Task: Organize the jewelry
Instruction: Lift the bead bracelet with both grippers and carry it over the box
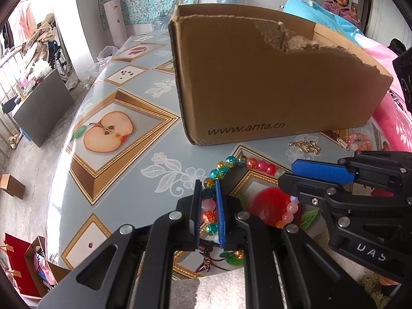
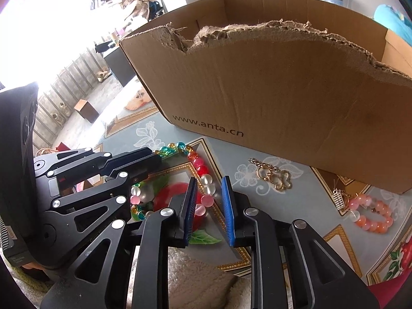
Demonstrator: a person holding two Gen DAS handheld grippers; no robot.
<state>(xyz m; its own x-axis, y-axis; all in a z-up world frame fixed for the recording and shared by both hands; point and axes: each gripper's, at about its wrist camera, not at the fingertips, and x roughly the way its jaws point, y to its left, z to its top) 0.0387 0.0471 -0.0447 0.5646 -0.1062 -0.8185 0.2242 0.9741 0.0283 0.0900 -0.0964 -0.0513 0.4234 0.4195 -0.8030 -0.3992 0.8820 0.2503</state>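
Note:
A multicoloured bead necklace [image 1: 231,163] lies in a loop on the patterned table, in front of a torn cardboard box [image 1: 270,77]. My left gripper [image 1: 208,188] is shut on the necklace's left side, beads pinched between its blue pads. My right gripper [image 2: 209,182] straddles the necklace's right side [image 2: 203,175]; beads sit between its pads with a gap on the right. A gold chain [image 2: 275,176] and a pink bead bracelet [image 2: 370,213] lie to the right. The box [image 2: 283,90] also fills the right wrist view.
The table [image 1: 123,170] has a fruit-print cover and its near edge runs just under both grippers. A pink bedspread [image 1: 396,118] lies right of the box. A grey cabinet [image 1: 41,108] and a small box [image 1: 11,186] stand on the floor at left.

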